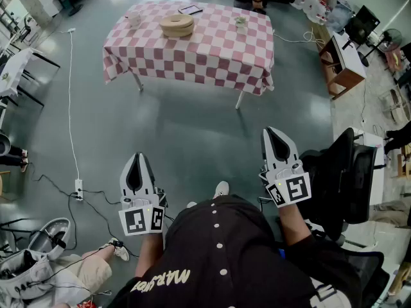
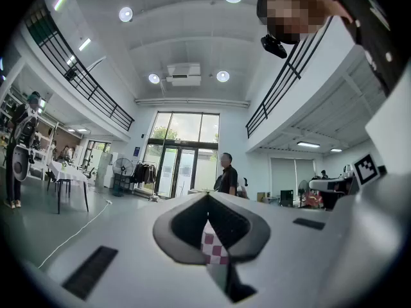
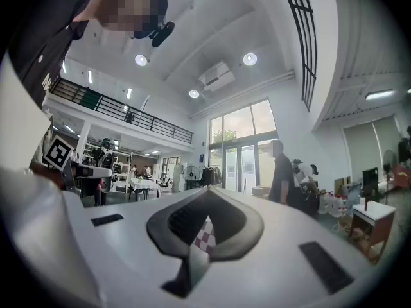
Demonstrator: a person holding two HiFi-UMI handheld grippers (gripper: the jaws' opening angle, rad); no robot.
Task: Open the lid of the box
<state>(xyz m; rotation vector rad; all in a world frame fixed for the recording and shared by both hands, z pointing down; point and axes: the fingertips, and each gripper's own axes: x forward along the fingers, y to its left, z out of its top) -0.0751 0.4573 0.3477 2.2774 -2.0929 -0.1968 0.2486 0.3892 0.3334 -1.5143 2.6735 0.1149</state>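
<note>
Ahead on grey floor (image 1: 192, 127): checkered table (image 1: 212, 50) bearing round box (image 1: 176, 25).

A round, flat box (image 1: 177, 31) in pale tan, like light wood or woven fibre, sits upright on a table (image 1: 192, 59) covered with a pink-and-white checked cloth. It stands on the far half of the tabletop, left of the middle and well back from the near edge. Its lid (image 1: 177, 22) lies closed on top, level, with ringed layers showing round the side. Whether it has a clasp or hinge is too small to tell
</note>
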